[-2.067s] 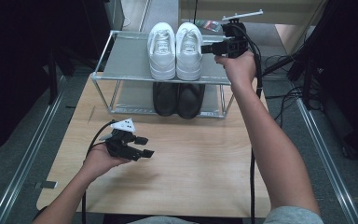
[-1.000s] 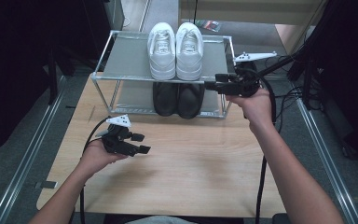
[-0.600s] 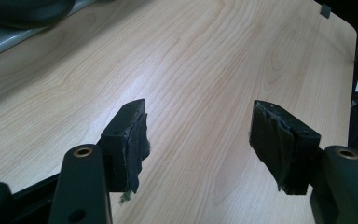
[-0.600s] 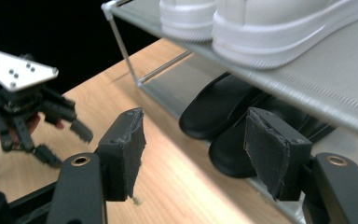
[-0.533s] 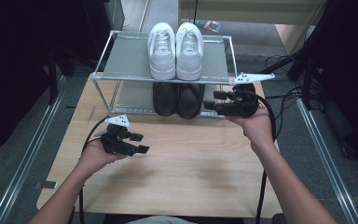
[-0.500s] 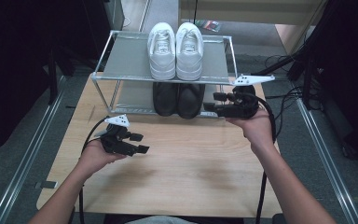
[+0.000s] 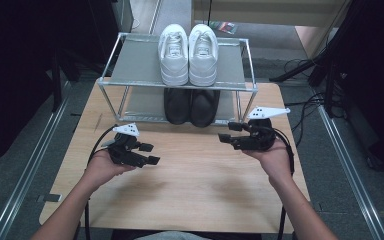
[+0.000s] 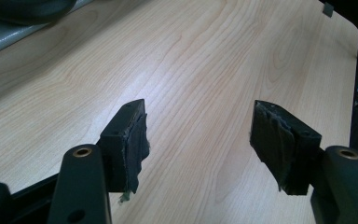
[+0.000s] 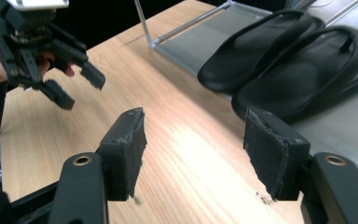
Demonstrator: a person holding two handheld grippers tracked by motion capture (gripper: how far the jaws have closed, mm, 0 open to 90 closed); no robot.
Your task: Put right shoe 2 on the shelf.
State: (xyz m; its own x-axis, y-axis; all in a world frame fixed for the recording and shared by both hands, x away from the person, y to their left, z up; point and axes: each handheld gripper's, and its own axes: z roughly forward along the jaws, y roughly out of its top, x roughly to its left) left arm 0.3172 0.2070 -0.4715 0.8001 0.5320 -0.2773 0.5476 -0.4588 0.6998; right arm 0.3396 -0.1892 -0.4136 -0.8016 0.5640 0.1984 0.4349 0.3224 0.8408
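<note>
A pair of white sneakers (image 7: 188, 53) stands on the top shelf of a metal shoe rack (image 7: 130, 65) at the table's far edge. A pair of black flip-flops (image 7: 190, 105) (image 9: 279, 70) lies on the lower shelf. My left gripper (image 7: 149, 153) (image 8: 198, 140) hovers open over the wooden table at the left, nothing between its jaws. My right gripper (image 7: 228, 133) (image 9: 193, 149) is open and empty at the right, just in front of the rack, pointing left toward the other gripper (image 9: 77, 86).
The wooden table (image 7: 190, 190) spreads in front of the rack. Cables (image 7: 305, 107) trail on the floor at the right. Metal rails (image 7: 25, 170) run along the table's sides. Dark equipment stands at both sides.
My right gripper has come down from the top shelf beside the white sneakers to table height in front of the rack. The left gripper has stayed nearly still.
</note>
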